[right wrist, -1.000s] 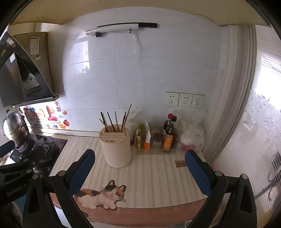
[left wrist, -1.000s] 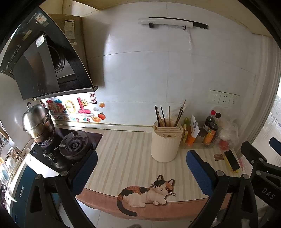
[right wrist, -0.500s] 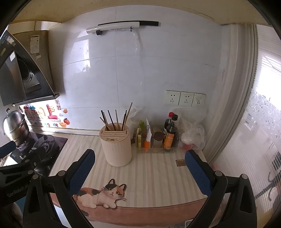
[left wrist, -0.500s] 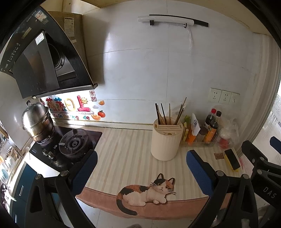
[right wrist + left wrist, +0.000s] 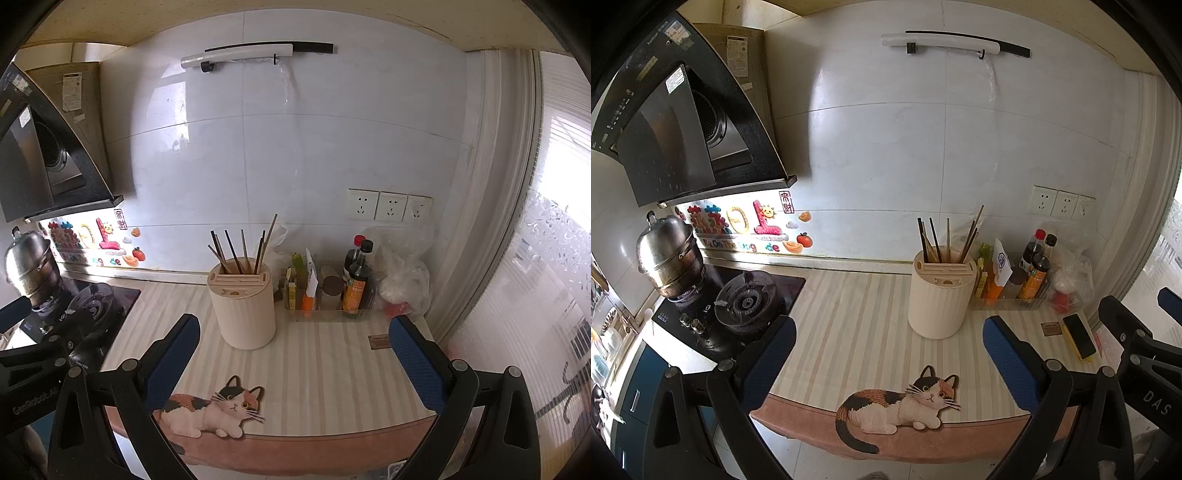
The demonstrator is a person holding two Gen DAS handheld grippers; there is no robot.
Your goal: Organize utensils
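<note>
Your left gripper [image 5: 888, 354] has its blue-padded fingers [image 5: 768, 354] spread wide with nothing between them, and your right gripper [image 5: 295, 354] is the same, fingers [image 5: 417, 358] parted and empty. Both are held back from the striped counter mat [image 5: 857, 325], above its near edge. The cream utensil holder [image 5: 941, 297] stands upright on that mat, ahead of your left fingers and closer to the right-hand one; from your right gripper it sits ahead and nearer the left-hand finger. The chopsticks [image 5: 947, 236] stand in its rear slot, fanned and leaning at different angles, their tips well above the rim. Just beyond the holder, toward the right-hand finger of either gripper, a clear tray of sauce bottles [image 5: 356, 280] sits against the wall. A cat-shaped patch [image 5: 901, 406] lies at the mat's front edge, between your left fingers and below them. Off past your left-hand finger in the left view, a gas stove [image 5: 744, 302] carries a steel pot [image 5: 666, 251]. A dark phone [image 5: 1078, 341] lies flat on the counter outside your left gripper's right-hand finger.
</note>
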